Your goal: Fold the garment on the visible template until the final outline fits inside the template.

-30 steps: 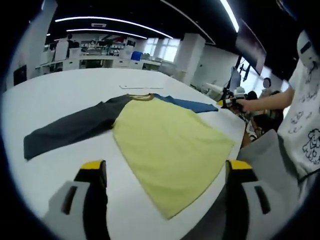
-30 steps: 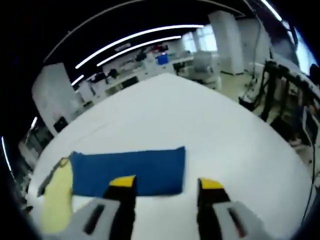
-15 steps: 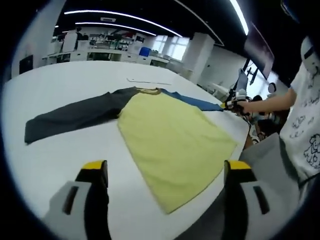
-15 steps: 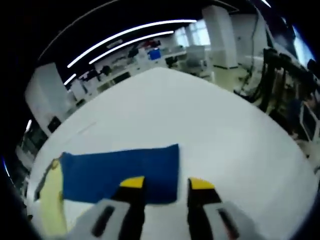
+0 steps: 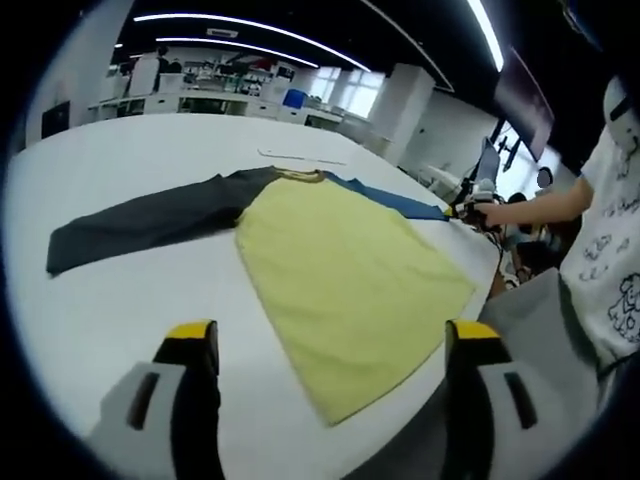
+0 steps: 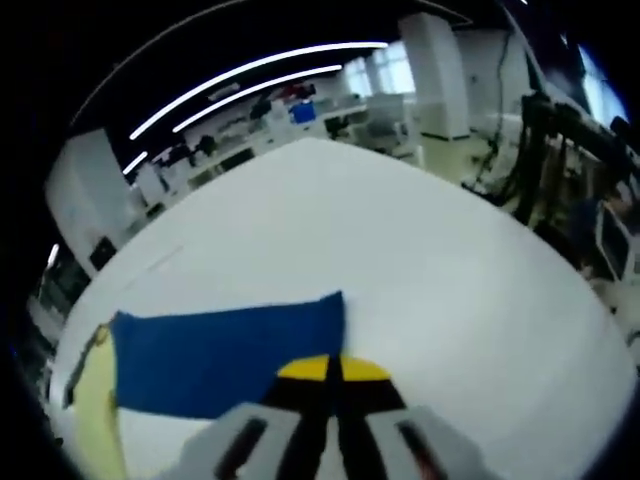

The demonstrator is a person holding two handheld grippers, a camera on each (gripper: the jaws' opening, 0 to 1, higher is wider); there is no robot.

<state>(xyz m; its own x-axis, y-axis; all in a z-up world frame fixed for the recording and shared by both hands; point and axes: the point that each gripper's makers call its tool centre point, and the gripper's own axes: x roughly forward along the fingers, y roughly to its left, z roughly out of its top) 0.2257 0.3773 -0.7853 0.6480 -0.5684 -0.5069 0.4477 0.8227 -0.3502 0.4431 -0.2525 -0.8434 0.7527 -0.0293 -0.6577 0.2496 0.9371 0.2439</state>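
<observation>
Across the white tabletop (image 5: 120,300) my garment (image 5: 340,270) lies spread flat: yellow body toward me, a dark grey sleeve (image 5: 140,215) stretched out to one side, a blue sleeve (image 6: 225,345) to the other. I can't make out any template outline under it.

My right tool (image 6: 333,368) has its yellow-tipped jaws pressed together at the cuff end of that blue sleeve. The tips sit right at the fabric's edge, so I judge I've pinched the cuff, though the cloth between the jaws is hidden. In the left gripper view the same tool (image 5: 462,210) shows at the far end of the sleeve.

My left tool (image 5: 335,345) hangs above the hem with its jaws spread wide, holding nothing.

I judge the step in hand is folding the blue sleeve in over the body. To do it well I should lift the cuff only slightly, carry it straight across toward the yellow panel, and lay it flat so the crease falls along the shoulder line without dragging the body out of place. The idle left tool could pin the hem if the cloth starts to slide.
</observation>
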